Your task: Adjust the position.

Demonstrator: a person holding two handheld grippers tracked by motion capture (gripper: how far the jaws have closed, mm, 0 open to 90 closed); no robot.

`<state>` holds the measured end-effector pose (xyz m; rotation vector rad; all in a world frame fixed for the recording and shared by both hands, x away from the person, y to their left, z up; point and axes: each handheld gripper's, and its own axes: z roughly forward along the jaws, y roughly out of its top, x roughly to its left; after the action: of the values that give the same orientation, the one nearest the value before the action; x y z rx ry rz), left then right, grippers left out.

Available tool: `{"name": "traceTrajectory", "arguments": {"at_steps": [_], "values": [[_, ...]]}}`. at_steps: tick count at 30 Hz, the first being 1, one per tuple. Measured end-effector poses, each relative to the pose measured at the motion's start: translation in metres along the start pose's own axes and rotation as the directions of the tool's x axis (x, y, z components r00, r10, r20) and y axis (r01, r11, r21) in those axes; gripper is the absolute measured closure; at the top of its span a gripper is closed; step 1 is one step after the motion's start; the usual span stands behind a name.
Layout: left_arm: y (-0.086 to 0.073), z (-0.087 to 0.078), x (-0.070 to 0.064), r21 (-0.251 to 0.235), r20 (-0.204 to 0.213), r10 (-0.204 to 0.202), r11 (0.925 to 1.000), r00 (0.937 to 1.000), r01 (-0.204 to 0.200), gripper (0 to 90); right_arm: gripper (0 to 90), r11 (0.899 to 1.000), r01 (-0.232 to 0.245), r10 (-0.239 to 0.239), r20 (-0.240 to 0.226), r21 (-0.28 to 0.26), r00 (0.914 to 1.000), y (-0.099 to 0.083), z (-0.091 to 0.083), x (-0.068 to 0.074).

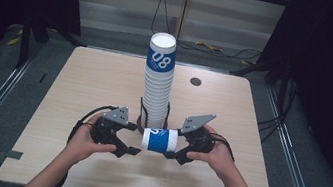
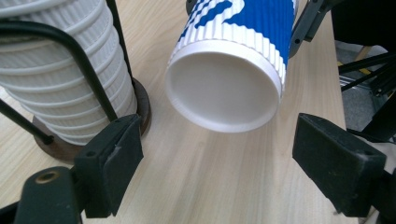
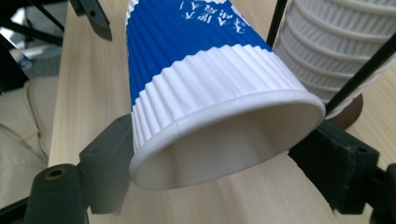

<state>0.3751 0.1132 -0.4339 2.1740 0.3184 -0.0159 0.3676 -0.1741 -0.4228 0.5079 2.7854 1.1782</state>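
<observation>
A blue and white ribbed paper cup (image 1: 159, 139) lies on its side above the table, and my right gripper (image 1: 174, 144) is shut on its rim end. In the right gripper view the cup (image 3: 196, 60) has its open mouth toward the camera, with the right gripper (image 3: 224, 163) pressing its two sides. The cup's flat base (image 2: 224, 88) faces my left gripper (image 2: 217, 168), which stands open just short of it. In the high view the left gripper (image 1: 134, 139) is left of the cup. A tall cup stack (image 1: 157, 84) stands in a black wire holder behind both.
The stack (image 2: 60, 70) rests on a round dark wooden base (image 2: 140, 109) close to my left jaw. The light wooden table (image 1: 100, 83) has a small dark grommet (image 1: 195, 81) at back right. Cables lie on the floor beyond the far edge.
</observation>
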Motion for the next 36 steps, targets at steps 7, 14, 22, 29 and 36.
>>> {"name": "traceTrajectory", "arguments": {"at_steps": [7, 14, 22, 29, 36], "values": [[-0.005, 0.0, -0.001, 0.034, -0.013, 0.009, 0.9994, 0.9999, -0.008, 16.0, 17.5, 0.997, 0.035, -0.035, -0.003, 0.063, 0.9994, 0.007, -0.001, 0.0], [-0.008, -0.002, 0.0, 0.035, -0.022, -0.005, 0.9994, 0.9998, 0.006, 16.0, 17.5, 0.99, 0.063, -0.064, 0.003, 0.124, 0.9979, 0.014, -0.003, -0.001], [-0.007, -0.001, -0.001, 0.037, -0.029, 0.004, 0.9993, 0.9996, -0.003, 16.0, 17.4, 0.977, 0.096, -0.099, 0.003, 0.191, 0.9951, 0.021, -0.001, -0.001], [-0.007, 0.001, -0.002, 0.047, -0.024, 0.011, 0.9989, 0.9997, -0.01, 16.0, 17.4, 0.962, 0.124, -0.128, 0.001, 0.241, 0.9917, 0.028, 0.0, 0.0], [-0.005, 0.001, -0.004, 0.053, -0.03, 0.016, 0.9985, 0.9994, -0.015, 16.0, 17.3, 0.936, 0.172, -0.18, 0.0, 0.307, 0.9836, 0.035, -0.001, 0.002]]}}
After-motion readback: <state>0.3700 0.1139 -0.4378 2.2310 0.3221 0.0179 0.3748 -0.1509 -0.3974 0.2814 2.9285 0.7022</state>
